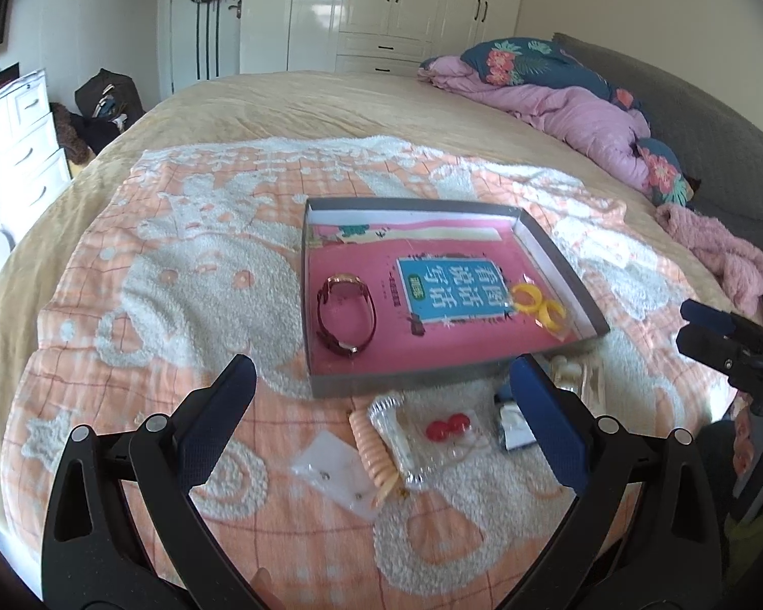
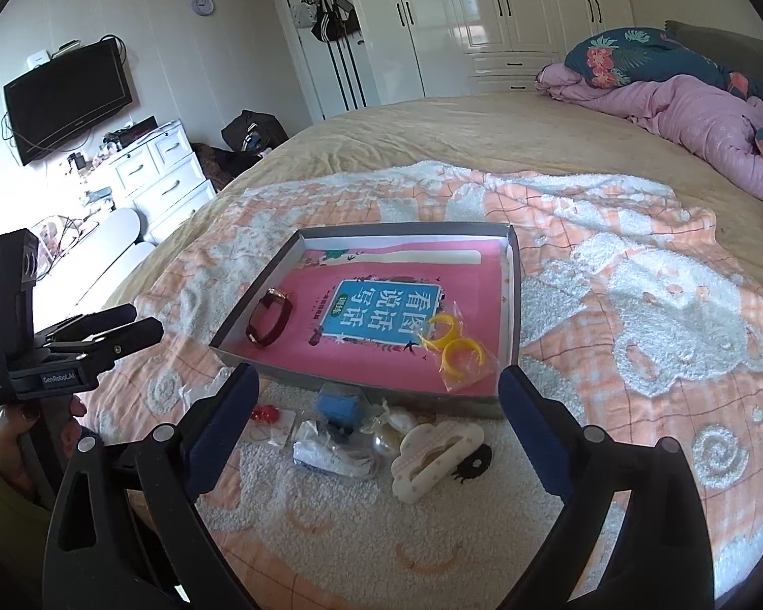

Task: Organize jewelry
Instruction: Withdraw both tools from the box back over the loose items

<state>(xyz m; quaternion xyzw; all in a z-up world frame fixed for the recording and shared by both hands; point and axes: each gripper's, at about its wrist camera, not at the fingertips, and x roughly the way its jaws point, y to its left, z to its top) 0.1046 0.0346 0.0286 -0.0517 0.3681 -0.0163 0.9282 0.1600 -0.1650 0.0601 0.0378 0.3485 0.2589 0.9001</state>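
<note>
A shallow grey box (image 1: 417, 385) (image 2: 259, 300) lined with a pink book cover lies on the blanket. In it are a dark red watch (image 1: 346, 315) (image 2: 271, 317) and a bag of yellow rings (image 1: 536, 305) (image 2: 458, 348). In front of the box lie loose pieces: a bag with red earrings (image 1: 445, 429) (image 2: 265, 413), a peach coil hair tie (image 1: 374, 450), a white earring card (image 1: 333, 475), a cream cloud-shaped hair clip (image 2: 435, 452) and a blue item (image 2: 336, 406). My left gripper (image 1: 384, 396) is open and empty above the loose pieces. My right gripper (image 2: 379, 406) is open and empty above them too.
An orange and white blanket (image 1: 178, 274) covers the bed. A pink duvet and floral pillows (image 1: 585, 107) lie at the far right. A white dresser (image 2: 163, 173) and a television (image 2: 68, 96) stand at the left. The other gripper shows at each view's edge (image 1: 727, 340) (image 2: 101, 335).
</note>
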